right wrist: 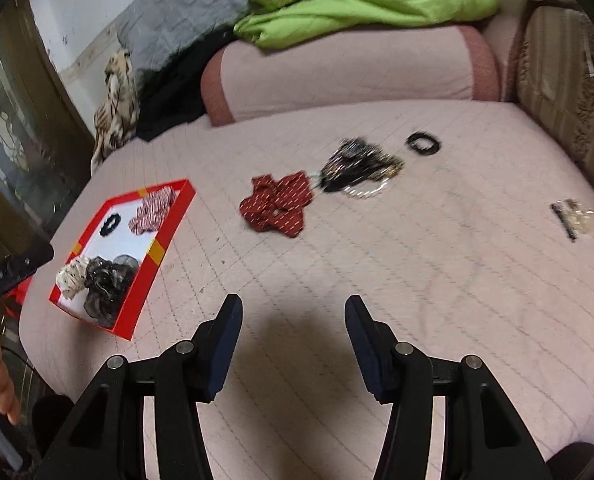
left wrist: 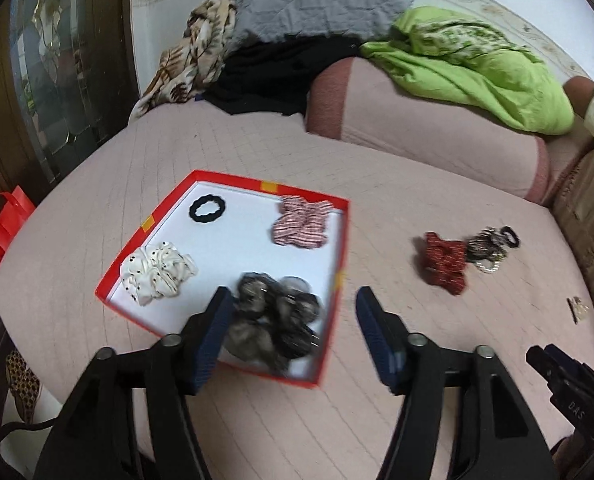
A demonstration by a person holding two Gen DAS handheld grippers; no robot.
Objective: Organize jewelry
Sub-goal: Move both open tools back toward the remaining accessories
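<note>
Both claws — left claw (left wrist: 293, 312), right claw (right wrist: 293, 320) — agape, w/ bare quilt (right wrist: 417, 280) beyond red box (right wrist: 169, 236) edge.

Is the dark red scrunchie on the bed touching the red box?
Apart. In the right wrist view, a wide strip of bare pink bed cover lies between the dark red scrunchie and the red box. The left wrist view shows the same gap.

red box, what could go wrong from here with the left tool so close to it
The open left tool hangs over the red box's near right wall; dropping lower could clip and tip it. The dark sheer scrunchie sits bunched against that wall and might snag a finger and be dragged out.
</note>
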